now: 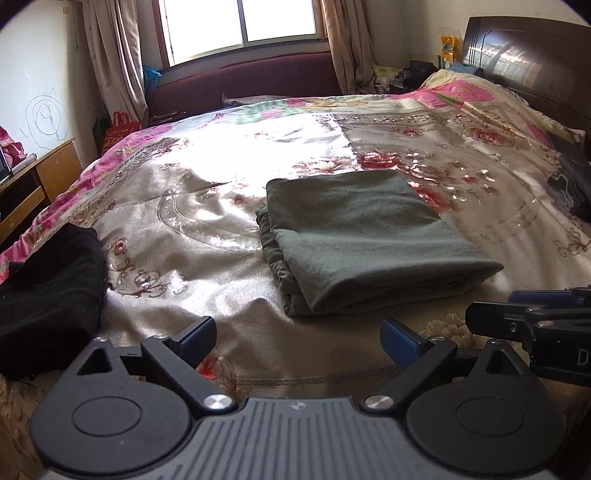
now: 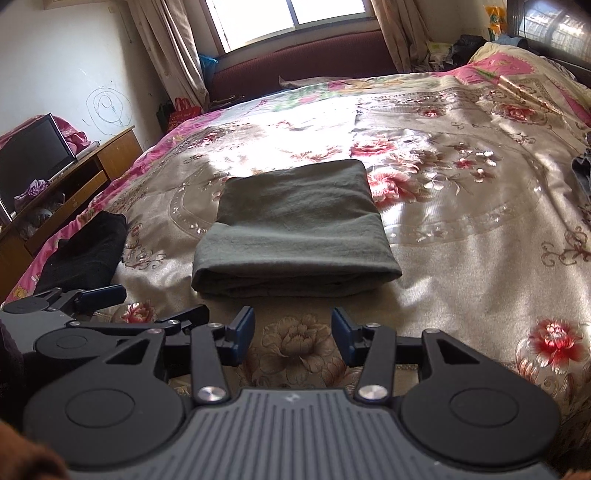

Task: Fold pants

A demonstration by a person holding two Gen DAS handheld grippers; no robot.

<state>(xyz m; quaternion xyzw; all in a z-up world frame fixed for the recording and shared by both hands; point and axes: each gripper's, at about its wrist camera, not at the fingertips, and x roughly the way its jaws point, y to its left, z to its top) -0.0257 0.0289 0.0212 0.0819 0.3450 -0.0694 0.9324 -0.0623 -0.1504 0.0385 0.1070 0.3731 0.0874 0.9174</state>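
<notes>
Left gripper spread wide, nothing between jaws; right gripper about half open, also empty. Both hover over floral bedspread, just short of near edge of pants.

Grey-green pants lie mid-bed as flat folded rectangle, layered edges showing at left side, rounded fold facing grippers.

Judged step: folding looks finished, release done. Next move likely only withdrawal or light smoothing.

Long axis runs from grippers away toward window.

window letting in bright daylight | beige curtains hanging either side | white wall showing a scribble (spiral-like) | floral bedspread catching sun | wooden desk standing left
</notes>
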